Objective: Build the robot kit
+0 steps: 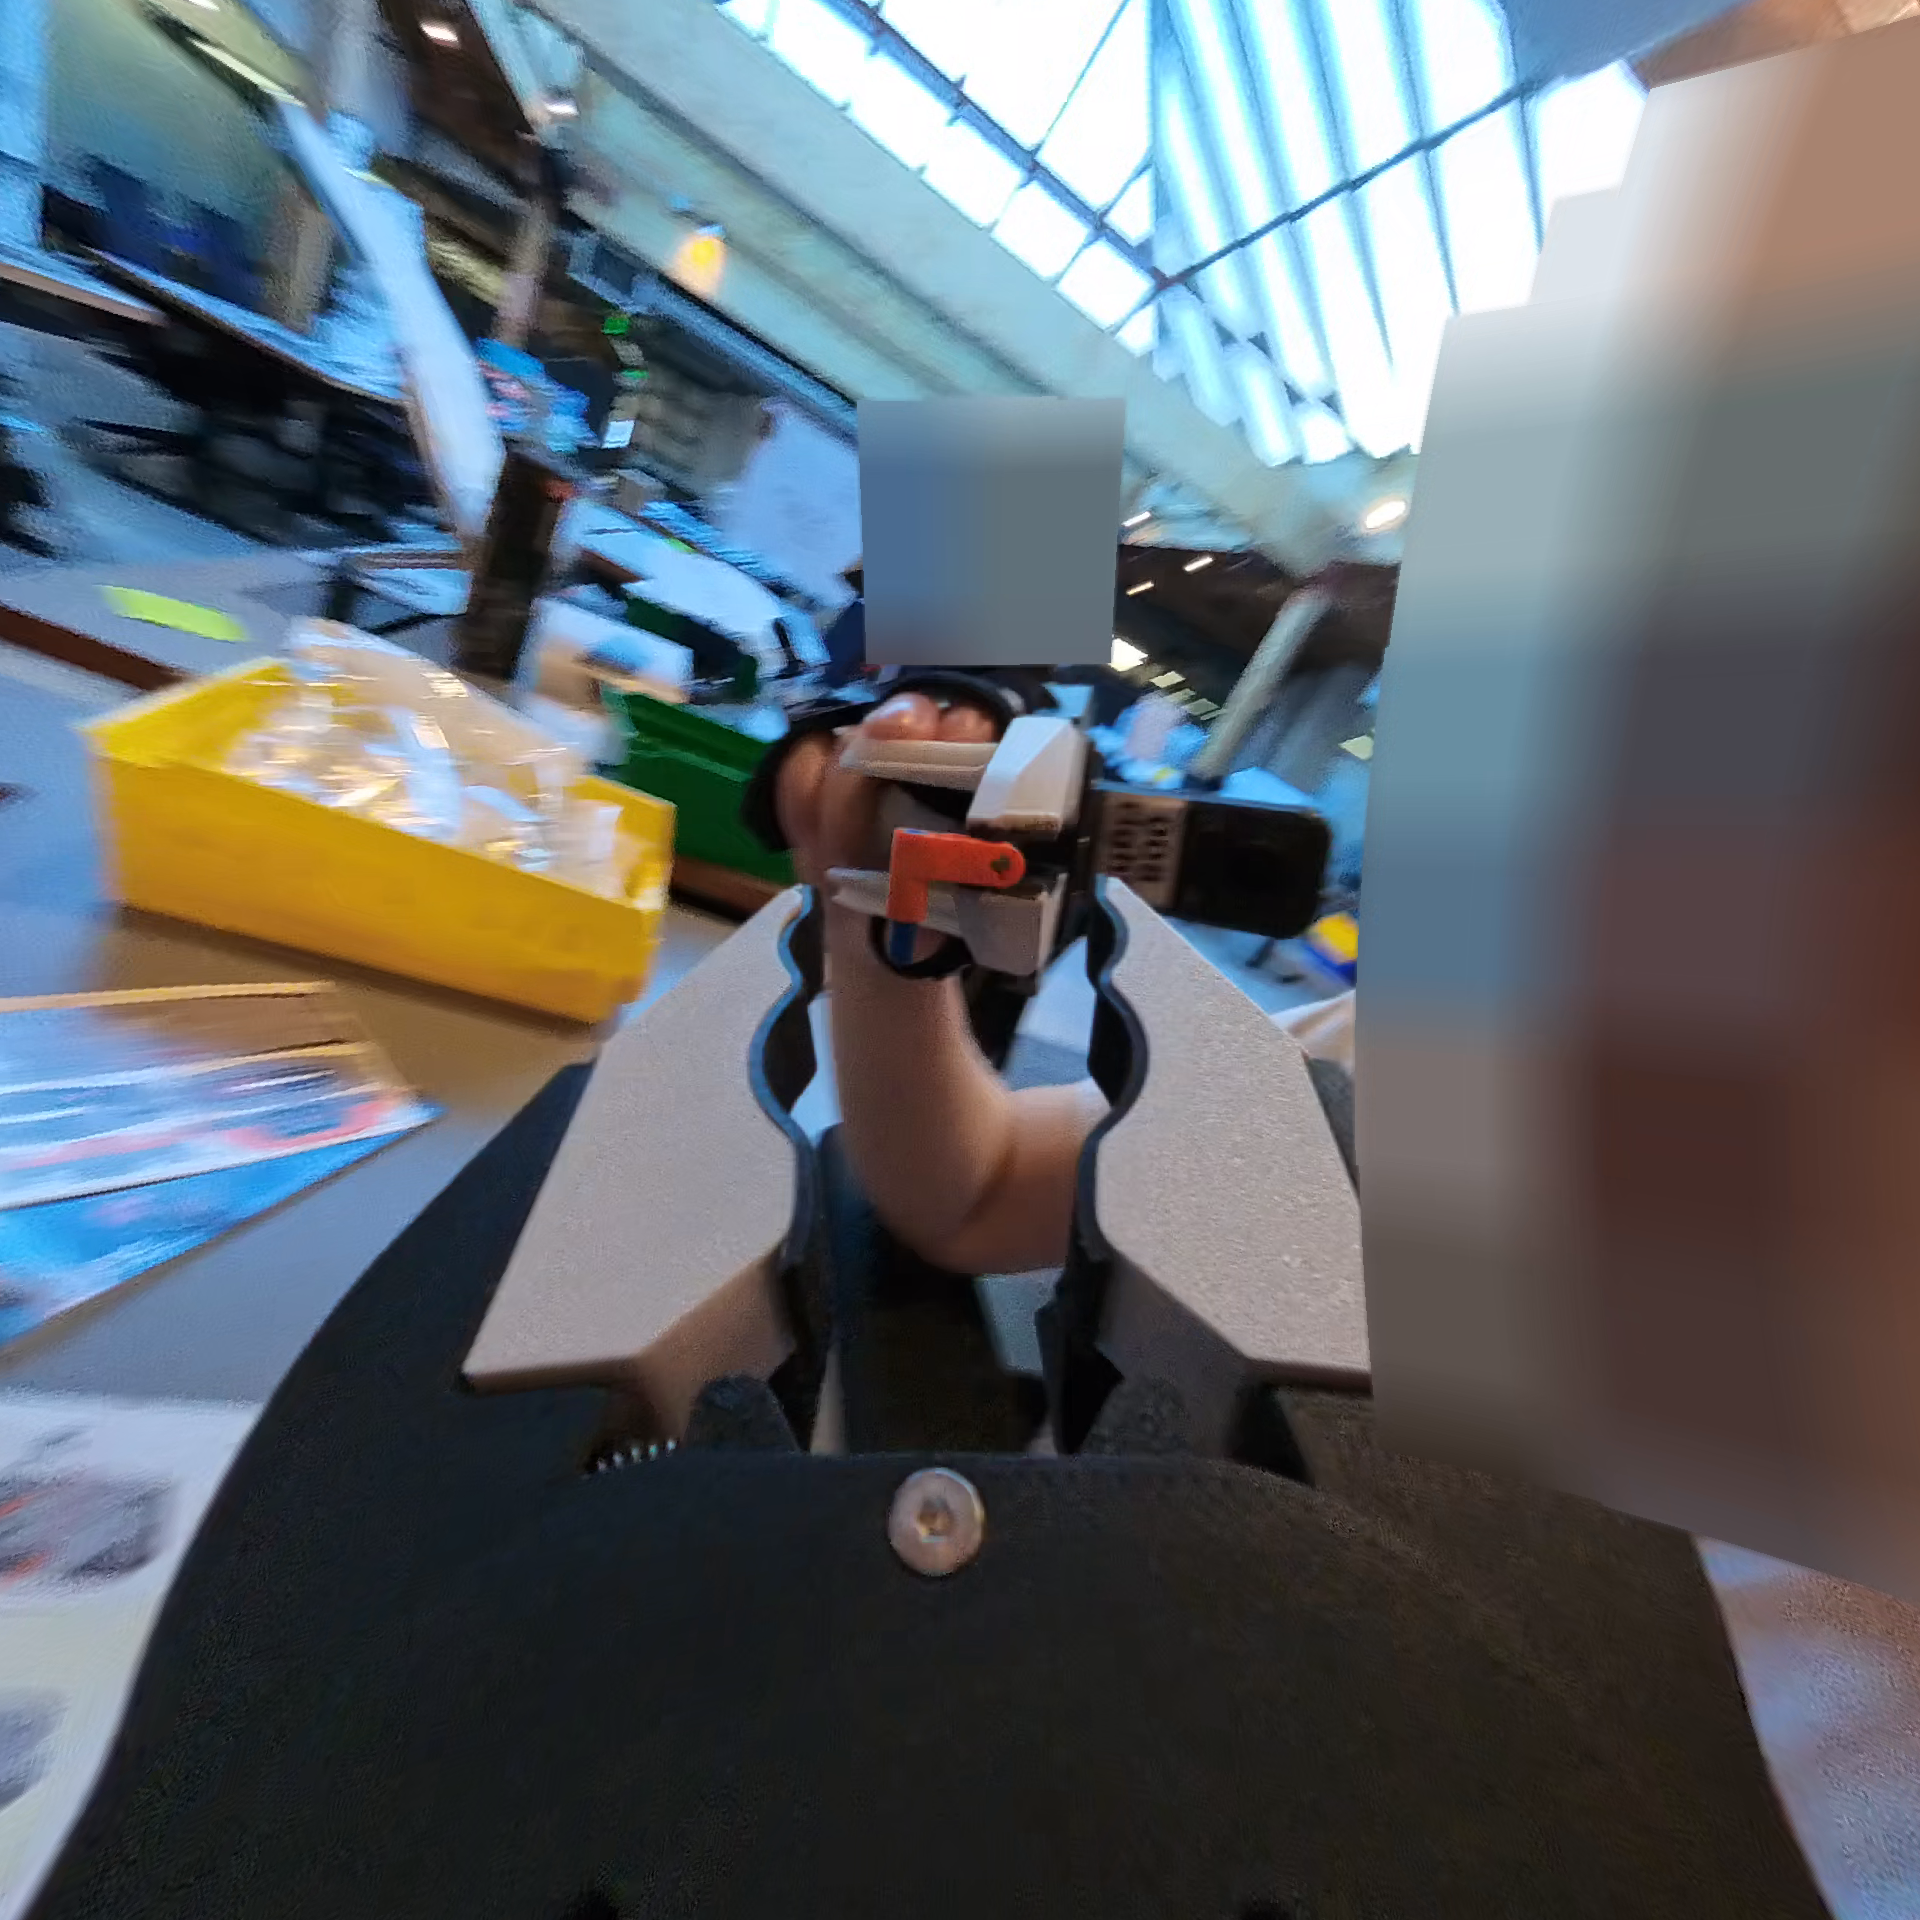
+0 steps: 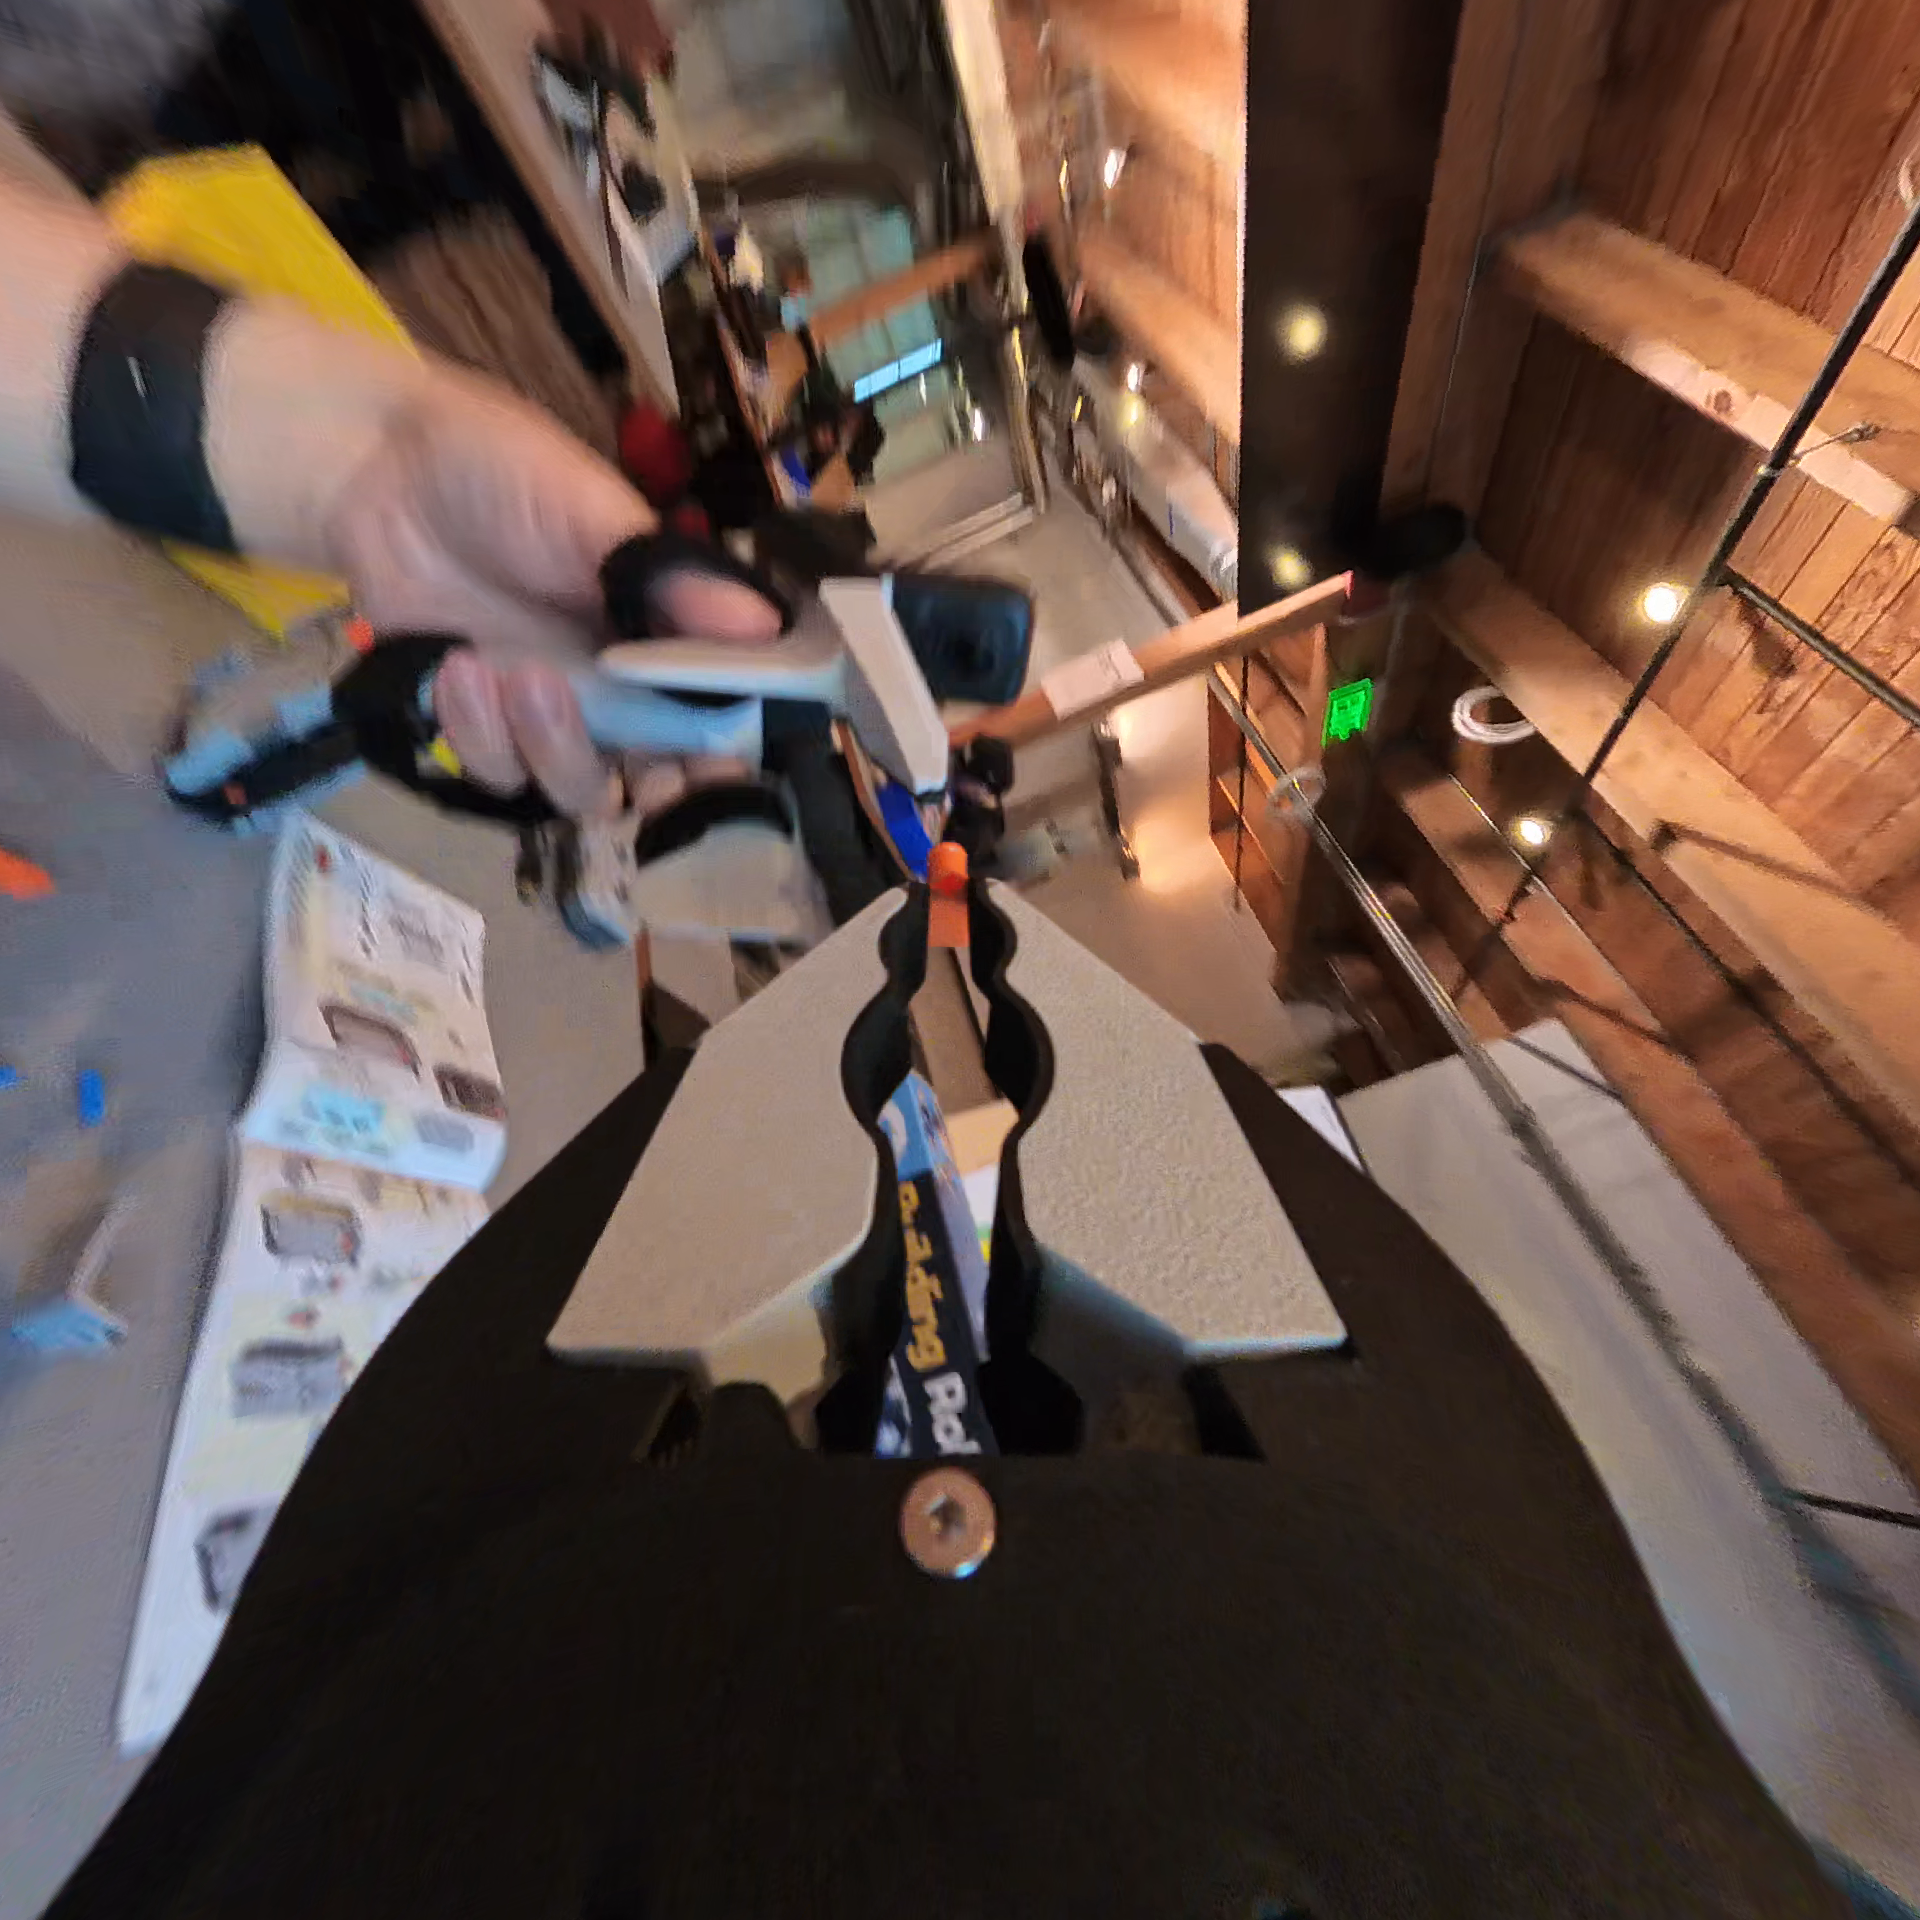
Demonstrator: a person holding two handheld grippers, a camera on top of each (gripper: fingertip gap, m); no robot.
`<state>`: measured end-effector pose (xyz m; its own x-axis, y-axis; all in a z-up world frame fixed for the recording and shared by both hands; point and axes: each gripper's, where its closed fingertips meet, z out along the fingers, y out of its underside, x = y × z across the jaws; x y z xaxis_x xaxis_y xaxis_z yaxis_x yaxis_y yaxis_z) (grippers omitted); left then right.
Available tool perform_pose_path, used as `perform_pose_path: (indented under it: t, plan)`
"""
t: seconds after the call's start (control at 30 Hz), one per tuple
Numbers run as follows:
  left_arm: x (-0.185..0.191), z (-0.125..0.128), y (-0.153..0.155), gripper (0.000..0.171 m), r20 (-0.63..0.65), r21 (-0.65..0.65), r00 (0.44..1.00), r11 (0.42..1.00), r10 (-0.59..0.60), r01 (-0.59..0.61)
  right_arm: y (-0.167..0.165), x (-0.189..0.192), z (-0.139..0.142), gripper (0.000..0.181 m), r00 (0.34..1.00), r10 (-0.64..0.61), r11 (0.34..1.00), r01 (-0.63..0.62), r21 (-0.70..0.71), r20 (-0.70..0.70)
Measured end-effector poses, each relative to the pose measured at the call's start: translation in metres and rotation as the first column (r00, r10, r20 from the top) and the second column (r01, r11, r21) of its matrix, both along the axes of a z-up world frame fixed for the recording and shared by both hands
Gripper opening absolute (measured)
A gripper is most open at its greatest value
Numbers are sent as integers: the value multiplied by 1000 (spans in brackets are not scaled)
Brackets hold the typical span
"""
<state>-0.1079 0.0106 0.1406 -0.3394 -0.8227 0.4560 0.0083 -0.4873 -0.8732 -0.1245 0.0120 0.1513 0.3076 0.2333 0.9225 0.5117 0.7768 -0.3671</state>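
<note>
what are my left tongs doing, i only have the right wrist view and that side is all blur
observer: The left tongs are open, with nothing between them.
operator: ok and the orange bit im pinching, what shape is it
observer: The orange piece in the right tongs is L-shaped.
operator: whats in the yellow bin, i only see a corner
observer: The yellow bin holds a heap of clear plastic bags.
</note>
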Motion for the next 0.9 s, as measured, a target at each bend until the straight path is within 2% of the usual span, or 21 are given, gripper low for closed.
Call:
perform_pose_path:
  t: [0.03,0.1,0.33,0.57,0.9]
  plan:
    - [-2,-4,4,46,-41,48,998,998,52,-50,4,0,-4,6,999,-33,999,32,15,31]
    - [-8,-2,3,38,-45,105,996,992,74,-69,6,-4,-10,6,999,-22,1000,22,-1,48]
    - [-9,-4,-4,22,-43,99,999,995,10,-6,-2,-11,-12,6,998,53,998,-52,-27,32]
    - [-12,-4,-5,22,-58,152,997,988,42,-33,-4,-14,-11,6,993,115,991,-116,-67,-13]
    - [-14,-12,13,22,-163,190,962,964,219,-187,11,-16,-17,6,989,132,988,-137,-71,-64]
